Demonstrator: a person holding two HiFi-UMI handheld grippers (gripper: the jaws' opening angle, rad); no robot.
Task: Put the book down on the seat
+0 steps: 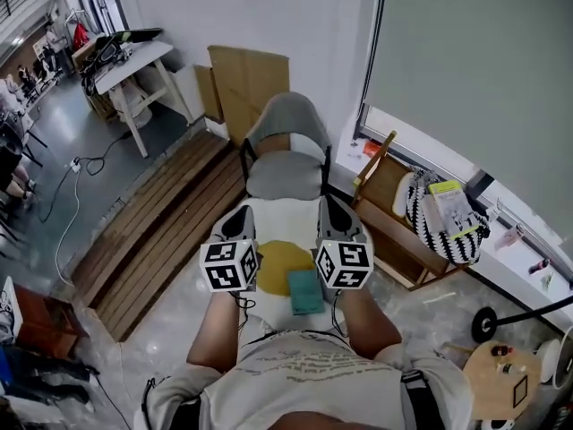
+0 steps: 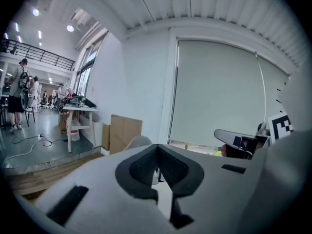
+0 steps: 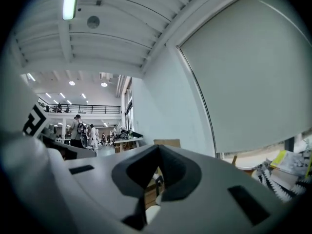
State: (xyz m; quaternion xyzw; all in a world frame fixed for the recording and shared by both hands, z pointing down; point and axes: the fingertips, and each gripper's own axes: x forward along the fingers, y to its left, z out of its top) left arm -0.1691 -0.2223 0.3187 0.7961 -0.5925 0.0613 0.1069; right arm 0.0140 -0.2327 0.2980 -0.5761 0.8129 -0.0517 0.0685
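Book is lying flat on the seat beside a yellow cushion. Left gripper and right gripper are hovering above, jaws together, empty.

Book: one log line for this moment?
book: lying on chair seat | left tongs: shut, empty | right tongs: shut, empty | both clear of book

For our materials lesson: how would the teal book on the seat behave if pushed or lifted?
The book lies flat, so it should slide, not roll. It looks thin, so probably light and slightly bendy.
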